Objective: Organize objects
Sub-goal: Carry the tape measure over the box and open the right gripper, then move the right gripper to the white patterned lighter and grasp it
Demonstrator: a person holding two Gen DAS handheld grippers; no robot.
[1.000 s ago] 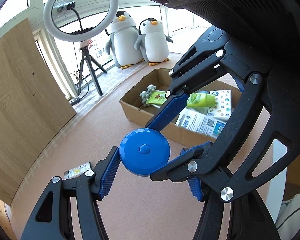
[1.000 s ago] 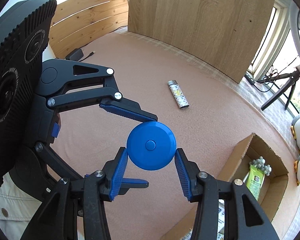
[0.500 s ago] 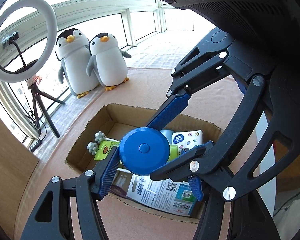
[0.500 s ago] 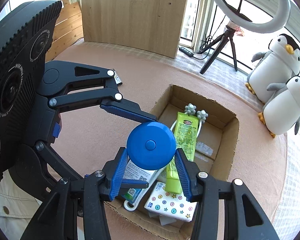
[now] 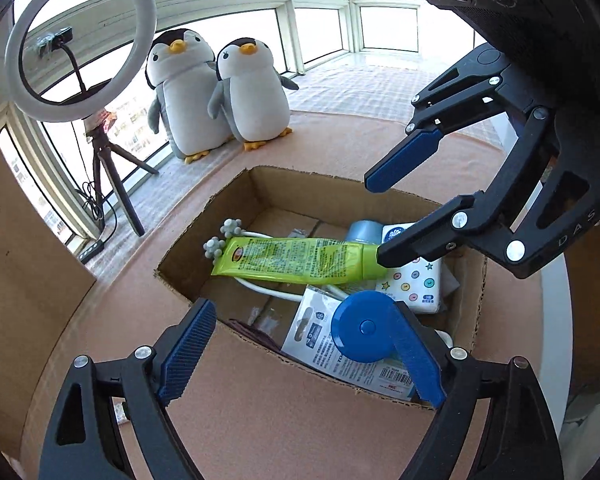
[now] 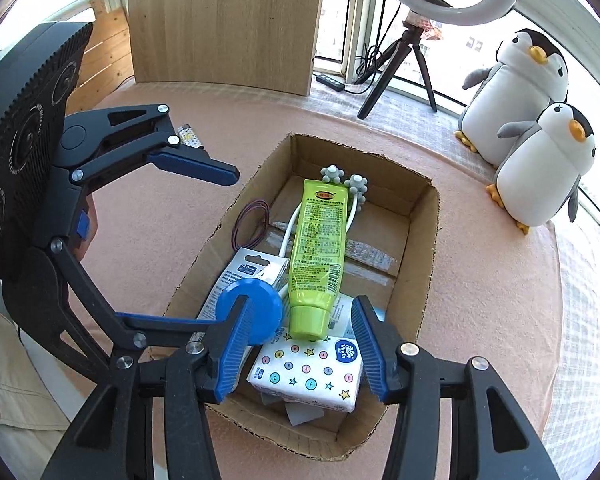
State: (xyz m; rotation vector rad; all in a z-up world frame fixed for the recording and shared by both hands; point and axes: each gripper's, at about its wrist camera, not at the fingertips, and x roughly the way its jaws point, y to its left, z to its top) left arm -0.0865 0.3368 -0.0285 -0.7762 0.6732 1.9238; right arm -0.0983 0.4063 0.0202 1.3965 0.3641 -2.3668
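Both grippers hang over the box with jaws spread wide and nothing clamped. The left gripper has its right-hand pad beside the blue disc; whether the two touch cannot be told, and the other pad stands well apart, so there is no hold. The right gripper likewise has one pad at the disc's edge and the other off toward the tube cap. The disc sits in the near end of the box, apparently resting on the white card pack, just beside the green tube and above the dotted tissue pack. It is round, so it has no long axis; the tube's runs along the box's length. The disc lies nearest the inner side of each gripper, so either could reach it equally. Judging by this, the disc is already placed; the next object looks to be the lighter out on the carpet, on the left gripper's side.
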